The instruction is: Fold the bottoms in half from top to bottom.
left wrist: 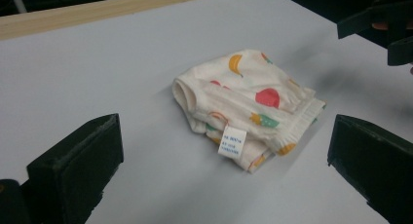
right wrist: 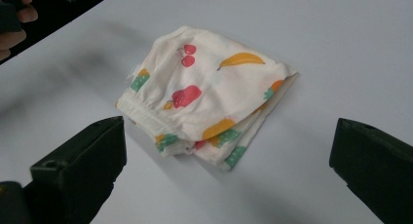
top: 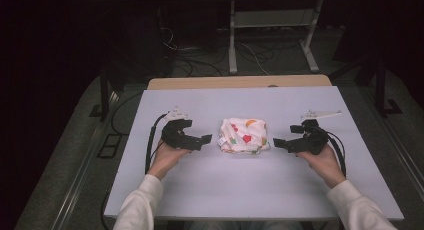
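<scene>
While the folded white fruit-print cloth garment [top: 243, 135] lay untouched, both grippers [top: 206, 139] [top: 278, 142] were held wide-jawed beside it.

A small folded garment [top: 243, 135] of white cloth printed with fruit in red, orange and green lies flat at the middle of the high view. In the left gripper view it sits right of centre, its elastic hem toward the lower right, and a small white label [left wrist: 232, 142] hangs at its near edge.
</scene>
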Tool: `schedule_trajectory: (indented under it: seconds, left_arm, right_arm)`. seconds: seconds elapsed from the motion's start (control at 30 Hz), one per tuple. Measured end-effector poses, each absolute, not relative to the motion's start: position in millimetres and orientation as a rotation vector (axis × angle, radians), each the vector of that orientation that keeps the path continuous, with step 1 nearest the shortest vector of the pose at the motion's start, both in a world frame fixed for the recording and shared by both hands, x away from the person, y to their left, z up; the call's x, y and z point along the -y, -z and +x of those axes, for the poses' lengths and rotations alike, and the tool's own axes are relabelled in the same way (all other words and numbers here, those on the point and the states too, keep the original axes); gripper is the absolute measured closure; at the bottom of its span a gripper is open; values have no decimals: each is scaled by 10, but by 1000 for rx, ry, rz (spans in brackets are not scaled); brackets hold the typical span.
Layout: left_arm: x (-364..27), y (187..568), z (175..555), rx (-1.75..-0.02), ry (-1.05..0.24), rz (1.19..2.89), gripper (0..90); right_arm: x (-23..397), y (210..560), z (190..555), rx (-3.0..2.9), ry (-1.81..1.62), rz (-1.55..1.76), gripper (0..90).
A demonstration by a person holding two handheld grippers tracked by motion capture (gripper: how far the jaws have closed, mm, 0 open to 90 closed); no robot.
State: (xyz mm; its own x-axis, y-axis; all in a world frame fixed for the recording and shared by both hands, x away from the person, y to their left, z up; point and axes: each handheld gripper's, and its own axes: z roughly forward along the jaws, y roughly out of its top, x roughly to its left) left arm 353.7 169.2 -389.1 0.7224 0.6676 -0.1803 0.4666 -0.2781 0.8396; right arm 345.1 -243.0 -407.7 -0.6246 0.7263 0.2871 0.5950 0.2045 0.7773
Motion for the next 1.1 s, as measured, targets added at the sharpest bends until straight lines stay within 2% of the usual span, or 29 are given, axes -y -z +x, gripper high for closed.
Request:
schedule_trajectory:
  seconds: [1.1]
  left_arm:
    - [-2050, 4117, 2814, -859, -323, 1909, 0]
  right_arm:
    - [2651, 4194, 2760, -2298, -1401, 1244, 0]
